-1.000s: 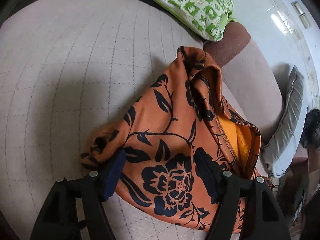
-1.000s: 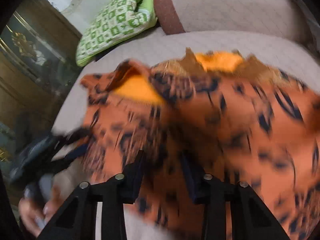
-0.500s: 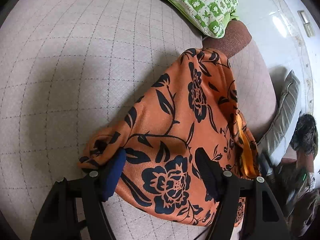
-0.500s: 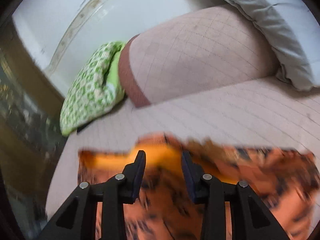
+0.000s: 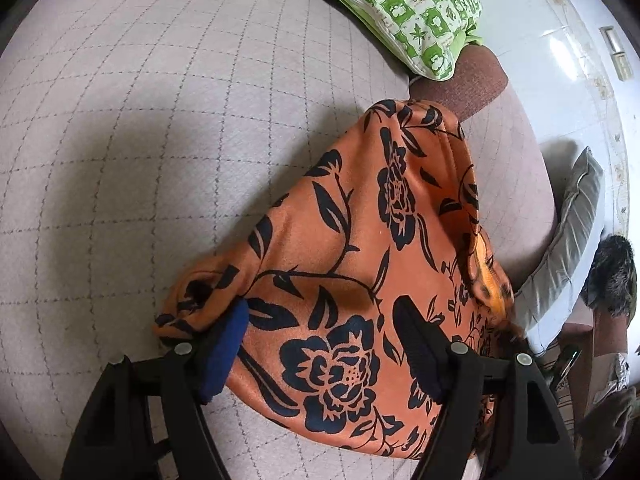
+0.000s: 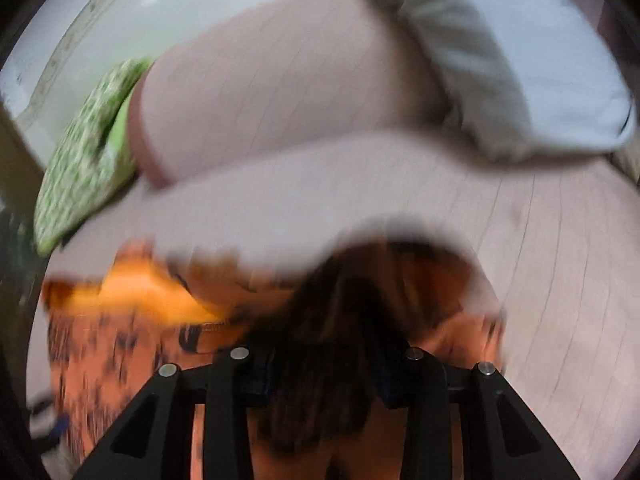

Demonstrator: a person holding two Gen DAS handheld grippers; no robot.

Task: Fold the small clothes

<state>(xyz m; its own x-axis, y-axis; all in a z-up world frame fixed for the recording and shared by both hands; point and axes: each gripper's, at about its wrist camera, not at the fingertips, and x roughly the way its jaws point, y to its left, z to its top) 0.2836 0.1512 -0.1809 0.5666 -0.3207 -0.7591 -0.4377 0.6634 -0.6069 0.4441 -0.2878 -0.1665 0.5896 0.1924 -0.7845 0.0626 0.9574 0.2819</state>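
Most of the left wrist view was filled by the sofa seat (image 5: 140, 152), a pale, matte fabric quilted in a stitched grid. On it, from centre to lower right, lay the orange garment (image 5: 348, 272), soft and velvety, printed with dark flowers and leaves, bunched into a rough triangle. At the upper right a plump green-and-white checked cushion (image 5: 416, 12) rested by the brown armrest. The left gripper (image 5: 322, 344) stood wide, its blue-padded fingers either side of a fold of cloth. The blurred right gripper (image 6: 324, 364) was half closed on bunched, shadowed fabric.
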